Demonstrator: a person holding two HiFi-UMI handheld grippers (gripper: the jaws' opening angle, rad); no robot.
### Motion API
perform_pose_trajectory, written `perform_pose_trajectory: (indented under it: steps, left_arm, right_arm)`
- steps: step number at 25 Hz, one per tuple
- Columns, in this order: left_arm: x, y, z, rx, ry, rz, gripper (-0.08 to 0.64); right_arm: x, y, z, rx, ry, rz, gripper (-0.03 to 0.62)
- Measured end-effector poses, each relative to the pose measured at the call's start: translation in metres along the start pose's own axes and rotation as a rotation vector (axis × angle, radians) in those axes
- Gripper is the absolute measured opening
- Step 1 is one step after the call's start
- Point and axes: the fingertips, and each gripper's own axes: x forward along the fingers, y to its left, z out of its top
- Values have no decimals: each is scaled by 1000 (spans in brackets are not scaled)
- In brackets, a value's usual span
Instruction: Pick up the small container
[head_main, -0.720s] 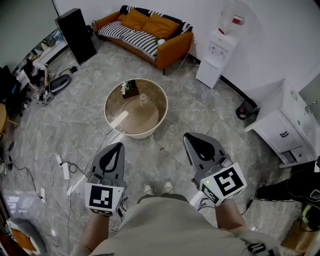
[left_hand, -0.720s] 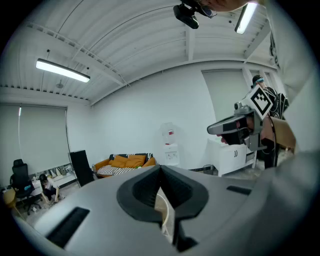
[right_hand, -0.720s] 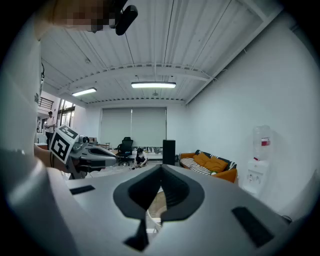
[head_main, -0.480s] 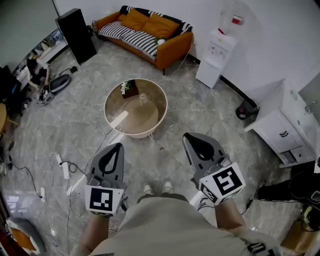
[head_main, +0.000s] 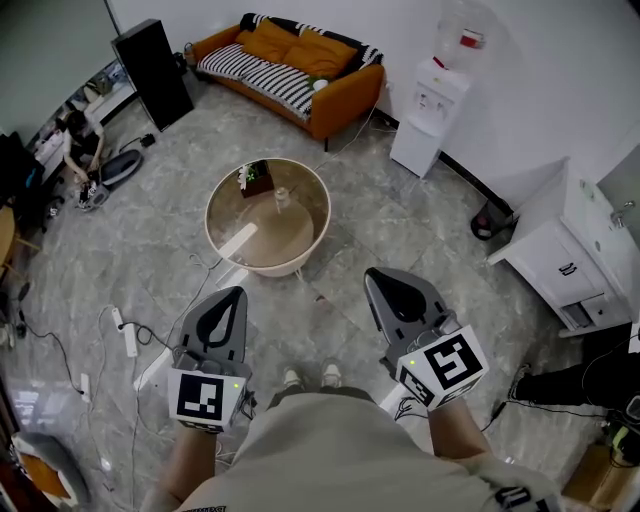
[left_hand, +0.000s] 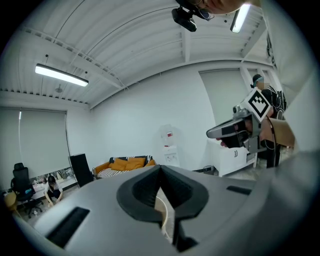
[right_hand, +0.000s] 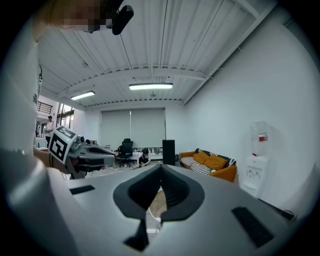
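Observation:
The small clear container stands near the far side of a round glass-topped table, next to a potted plant and a white flat strip. My left gripper and right gripper are held side by side over the floor, short of the table, and both point toward it. The left gripper has its jaws together with nothing between them. The right gripper also has its jaws together and is empty. Neither touches the container.
An orange sofa, a black speaker and a water dispenser line the far wall. A white cabinet stands at the right. Power strips and cables lie on the floor at the left. A person sits at the far left.
Both grippers stay shut and in nearly the same place. The view has shifted a little, so the table sits slightly further left in the picture.

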Motion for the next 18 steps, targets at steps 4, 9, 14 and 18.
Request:
perform_pose_trajectory:
  steps: [4,9,14,18]
  left_arm:
    - [7,-14,4,-7,-3,12,6]
    - [16,-29,6,10,-9,29,6]
    - [19,-49,7,45,9,55,6]
    - [25,-48,13,33,2,79,6]
  right_arm:
    - [-6,-5,-9,-6,17,36,-3]
    - [-12,-15,-20,-24,18,61,-3]
    - [-22,-28,-21,-10,11,79,-3]
    - [-17,-37,-20,-23,6,90,-3]
